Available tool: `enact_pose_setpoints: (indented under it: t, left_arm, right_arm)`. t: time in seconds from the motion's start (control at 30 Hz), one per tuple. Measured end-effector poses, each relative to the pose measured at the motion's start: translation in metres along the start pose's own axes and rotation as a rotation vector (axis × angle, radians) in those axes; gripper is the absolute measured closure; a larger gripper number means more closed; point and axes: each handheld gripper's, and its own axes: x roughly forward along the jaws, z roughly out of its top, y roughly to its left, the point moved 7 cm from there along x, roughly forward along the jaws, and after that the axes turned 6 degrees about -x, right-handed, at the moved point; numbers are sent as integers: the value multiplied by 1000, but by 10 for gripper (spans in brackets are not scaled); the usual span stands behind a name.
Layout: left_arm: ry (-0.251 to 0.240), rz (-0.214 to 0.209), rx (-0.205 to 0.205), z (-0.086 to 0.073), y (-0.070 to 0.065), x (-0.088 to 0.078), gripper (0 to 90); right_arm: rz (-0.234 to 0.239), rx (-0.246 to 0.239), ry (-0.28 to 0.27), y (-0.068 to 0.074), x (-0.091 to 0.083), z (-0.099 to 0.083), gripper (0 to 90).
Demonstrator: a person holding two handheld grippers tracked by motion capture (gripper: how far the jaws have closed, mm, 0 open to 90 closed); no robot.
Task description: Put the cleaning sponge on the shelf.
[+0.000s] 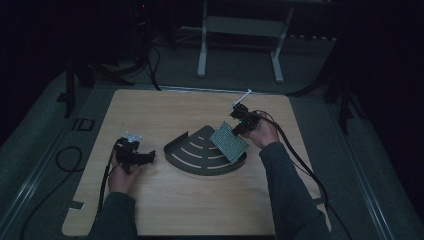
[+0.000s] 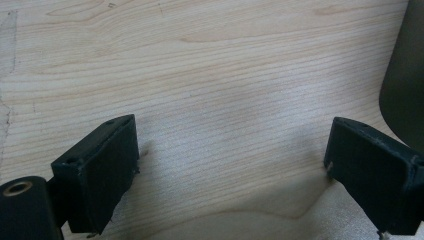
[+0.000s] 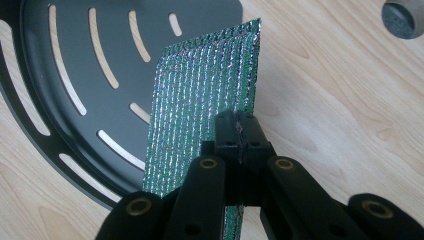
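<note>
So the right gripper (image 3: 239, 131) has its jaws pinched tight on one edge of a silvery-green mesh pad (image 1: 229, 141), holding it tilted over the tray (image 1: 186, 152). The tray is a dark quarter-circle thing with curved slots, sitting about the middle of the table (image 1: 150, 210). In the high view the pad hangs over the tray's 3 o'clock side, touching or nearly touching the rim there; can't quite tell which.

The bit that matters: the pad runs away from the right gripper toward roughly 7 o'clock in the high view, so its long axis points down and in, toward the tray's slotted floor. In the right gripper view the pad's far end sits over the slots, with the tray's flat edge passing under it. My guess is it's going into the tray, and that would just need a lower and a release. The right hand is clearly the nearer one.

The left gripper (image 1: 134, 153) is way off at the tray's 9 o'clock, jaws spread wide with nothing between them, hovering low over bare wood. Its own view catches the tray's wall at the far right.

Table is pale wood grain, mostly bare. The room around it is dark, with a white frame stand (image 1: 240, 35) at 12 o'clock, beyond the table, and cables on grey floor.
</note>
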Motion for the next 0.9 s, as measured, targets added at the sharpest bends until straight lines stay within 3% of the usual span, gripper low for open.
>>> enact_pose_setpoints:
  t: [0.8, 0.9]
  left_arm:
    - [0, -1, -1, 0, 0, 0, 79]
    - [0, 0, 1, 0, 0, 0, 79]
  right_arm:
    - [20, -13, 19, 11, 18, -1, 897]
    - [5, -21, 33, 12, 19, -2, 897]
